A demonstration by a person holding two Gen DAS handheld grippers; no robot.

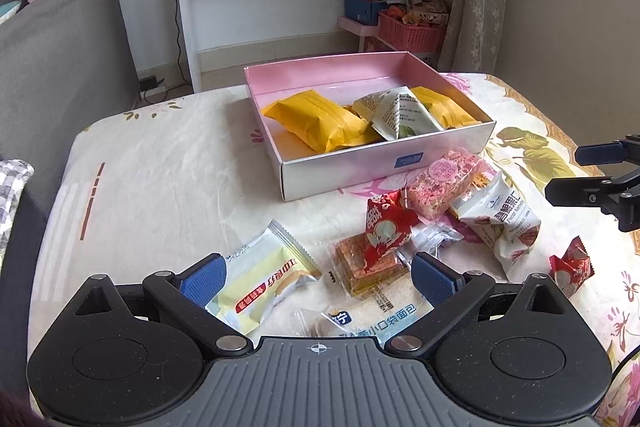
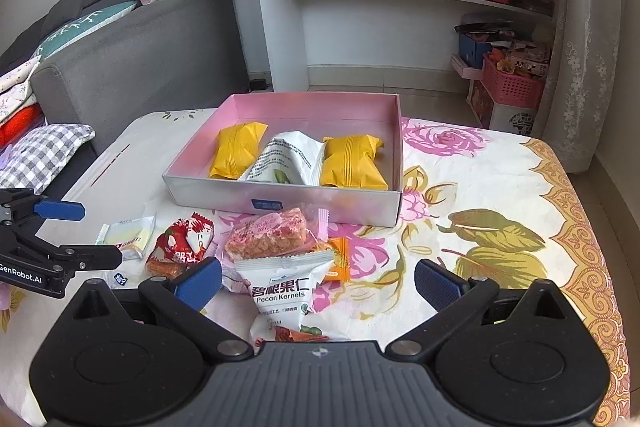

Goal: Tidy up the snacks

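Note:
A pink-lined box (image 1: 340, 179) (image 2: 288, 205) on the table holds two yellow packets (image 1: 320, 121) (image 2: 352, 161) and a white packet (image 1: 394, 115) (image 2: 288, 159). Loose snacks lie in front of it: a pink rice bar (image 1: 444, 187) (image 2: 268, 233), a white pecan kernels bag (image 1: 504, 223) (image 2: 284, 287), a red packet (image 1: 384, 227) (image 2: 184, 241), a pale yellow packet (image 1: 260, 283) (image 2: 128, 237) and an orange cake (image 1: 360, 263). My left gripper (image 1: 318, 277) (image 2: 92, 233) is open above the yellow packet and the cake. My right gripper (image 2: 318, 285) (image 1: 572, 171) is open over the pecan bag.
A flowered cloth (image 2: 480, 227) covers the table. A second red packet (image 1: 570, 265) lies at the right. A clear bread wrapper (image 1: 360, 319) lies nearest me. A grey sofa (image 2: 132, 67) stands left, white shelves (image 2: 400, 7) behind, a pink basket (image 2: 512, 87) on the floor.

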